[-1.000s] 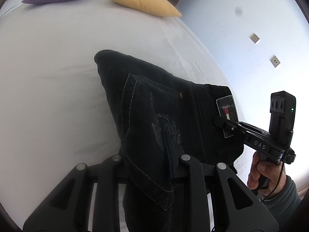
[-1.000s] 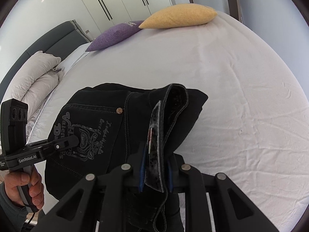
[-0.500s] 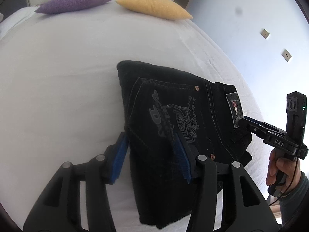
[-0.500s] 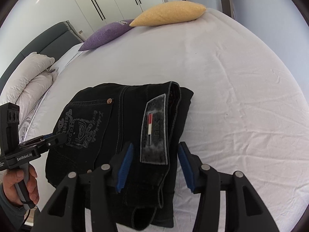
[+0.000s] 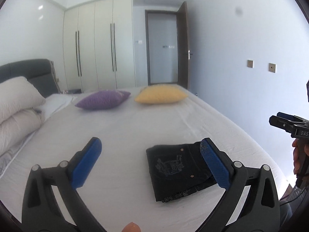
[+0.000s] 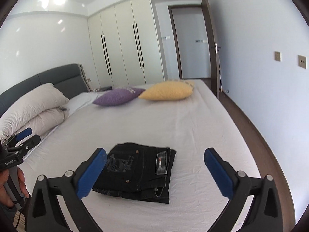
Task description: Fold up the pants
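The black jeans [image 6: 139, 171] lie folded into a compact rectangle on the white bed [image 6: 173, 119], back pocket print and waist label facing up. They also show in the left wrist view [image 5: 177, 168], partly behind one blue pad. My left gripper [image 5: 150, 152] is open wide and empty, raised above the bed, left of the pants. My right gripper [image 6: 154, 164] is open wide and empty, held above and in front of the pants. Each gripper shows at the edge of the other's view: the right gripper [image 5: 285, 124] and the left gripper [image 6: 21, 141].
A purple pillow [image 6: 117, 96] and a yellow pillow [image 6: 168, 90] lie at the far end of the bed. A folded cream duvet [image 6: 32, 108] lies by the grey headboard at left. Wardrobes [image 6: 123, 46] and a doorway stand behind. The floor runs along the bed's right side.
Both grippers let go of the jeans, opened wide, and pulled back and up. The folded jeans now lie flat on the bed, and the room beyond has come into view.
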Demonstrator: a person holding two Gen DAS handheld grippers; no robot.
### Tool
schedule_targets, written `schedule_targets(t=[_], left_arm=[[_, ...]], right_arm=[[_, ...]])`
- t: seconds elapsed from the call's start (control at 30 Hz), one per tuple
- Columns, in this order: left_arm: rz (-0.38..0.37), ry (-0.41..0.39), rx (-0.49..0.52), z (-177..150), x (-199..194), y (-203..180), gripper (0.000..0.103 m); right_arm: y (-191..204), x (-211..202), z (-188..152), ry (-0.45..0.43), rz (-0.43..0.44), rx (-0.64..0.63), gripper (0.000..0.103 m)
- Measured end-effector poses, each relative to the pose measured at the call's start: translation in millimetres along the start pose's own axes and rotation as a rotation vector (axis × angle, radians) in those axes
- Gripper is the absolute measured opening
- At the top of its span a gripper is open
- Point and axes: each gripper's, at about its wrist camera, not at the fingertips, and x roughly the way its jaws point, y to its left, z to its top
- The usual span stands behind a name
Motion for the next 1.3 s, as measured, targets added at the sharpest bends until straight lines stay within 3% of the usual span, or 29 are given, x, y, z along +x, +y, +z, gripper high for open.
schedule_targets(t=[0.17, 0.4, 0.6, 0.87, 1.3], left_arm=[[0.069, -0.084, -0.001, 18, -64, -11, 0.103], [0.206, -0.028, -0.095, 29, -100, -8, 0.103], [0.21, 0.07, -0.172, 29, -111, -6, 0.103], [0.17, 0.183, -0.173, 6, -88, -27, 0.103], [0.146, 0.289, -0.179, -32, -52, -34, 0.103]], right_arm=[[19, -67, 22, -0.129, -0.049, -0.004, 0.103], [23, -123, 32, -0.172, -0.127, 0.058, 0.103], [26, -139, 24, -0.131, -0.181, 0.081, 0.103], [47, -133, 6, -0.04, -0.197, 0.054, 0.103], [90, -101, -31, 0.123, -0.145, 0.003, 0.103]])
